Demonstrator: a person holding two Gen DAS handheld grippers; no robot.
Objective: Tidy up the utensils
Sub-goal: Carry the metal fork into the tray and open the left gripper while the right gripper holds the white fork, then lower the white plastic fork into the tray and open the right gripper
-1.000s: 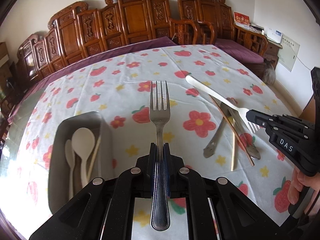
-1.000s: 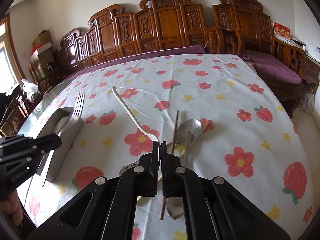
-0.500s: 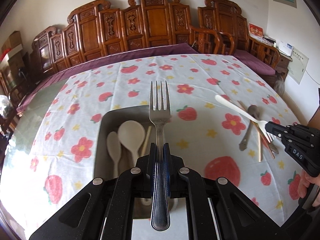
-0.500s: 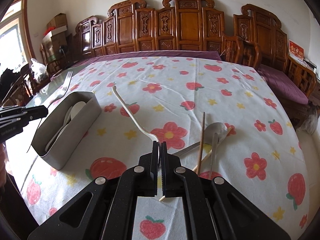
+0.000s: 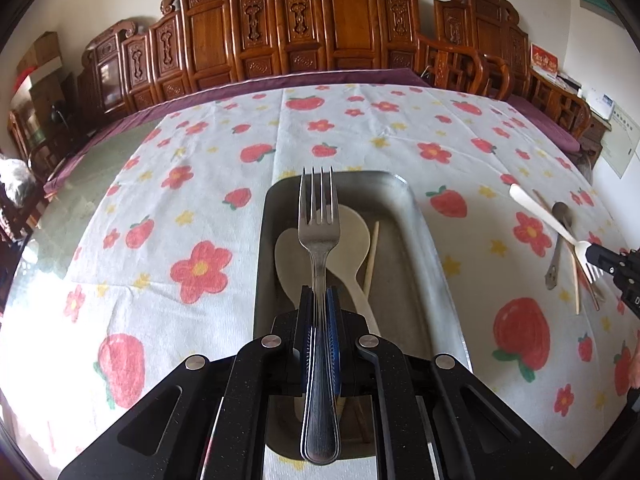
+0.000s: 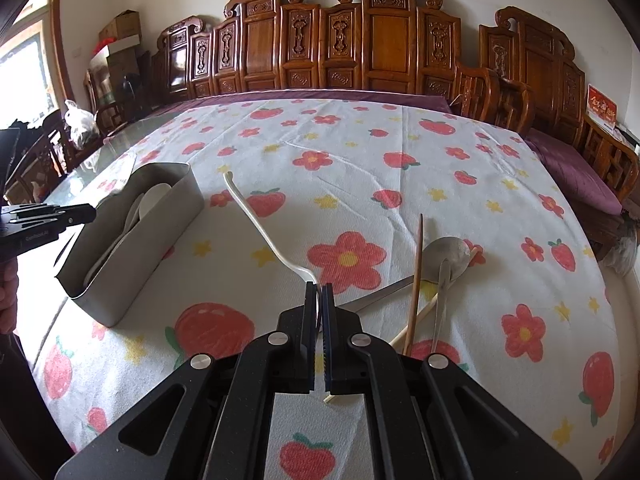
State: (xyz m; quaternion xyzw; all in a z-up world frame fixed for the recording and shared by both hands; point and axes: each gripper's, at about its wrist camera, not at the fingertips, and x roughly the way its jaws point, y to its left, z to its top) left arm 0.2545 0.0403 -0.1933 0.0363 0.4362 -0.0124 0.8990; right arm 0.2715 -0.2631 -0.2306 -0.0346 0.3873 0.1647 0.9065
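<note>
Though clamped tight in the left gripper [image 5: 319,300], metal fork [image 5: 319,240] hides much of the white spoons [image 5: 352,236] lying in the metal bin [image 5: 420,240] beneath. Right gripper [image 6: 319,300] pinched on the white plastic fork [image 6: 260,224], tines buried between the pads in its own view, visible only from the left wrist. Right of the bin: metal spoons [image 6: 450,258] and chopsticks [image 6: 416,276] crossed, handle ends cut off behind the gripper.
</note>
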